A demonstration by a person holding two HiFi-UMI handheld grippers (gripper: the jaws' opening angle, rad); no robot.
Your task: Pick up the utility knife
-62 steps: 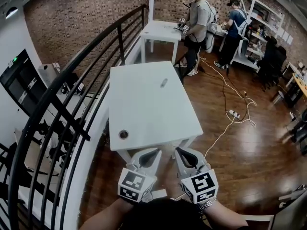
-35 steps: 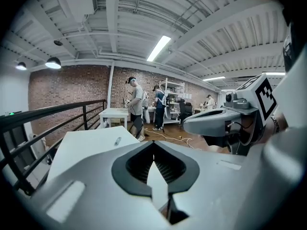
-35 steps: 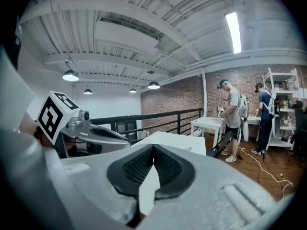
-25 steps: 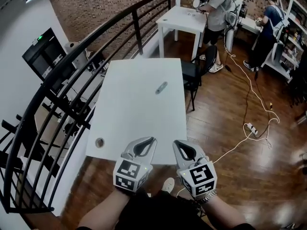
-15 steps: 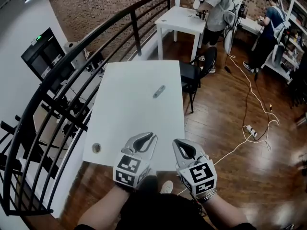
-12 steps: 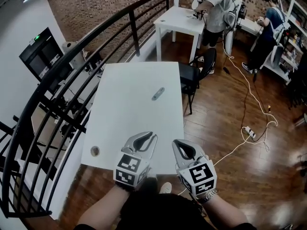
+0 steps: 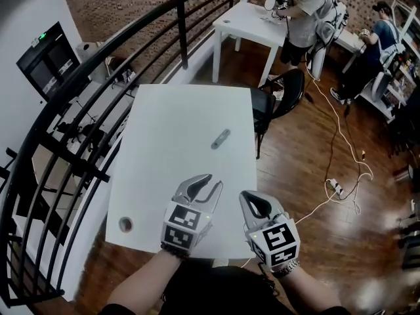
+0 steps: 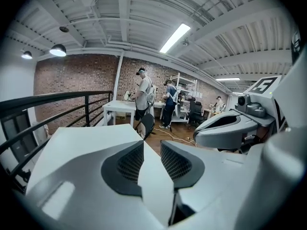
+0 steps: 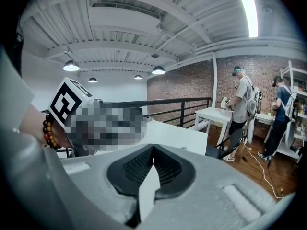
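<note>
The grey utility knife (image 7: 220, 138) lies slantwise on the white table (image 7: 170, 123), right of its middle. Both grippers hover over the table's near edge, well short of the knife. My left gripper (image 7: 214, 183) has its jaws parted and opening, with nothing between them; in the left gripper view (image 8: 151, 150) only a narrow gap shows. My right gripper (image 7: 244, 196) is shut and empty, its pads meeting in the right gripper view (image 9: 152, 150). The knife is hidden behind the jaws in both gripper views.
A small round roll (image 7: 125, 225) sits at the table's near left corner. A black railing (image 7: 98, 64) runs along the left. A black chair (image 7: 282, 90) stands at the table's far right, a second white table (image 7: 252, 20) with people beyond, cables (image 7: 338, 176) on the floor.
Both grippers have come forward from in front of the table to over its near edge. The left gripper's jaws have parted from shut. The knife has not moved on the table.
</note>
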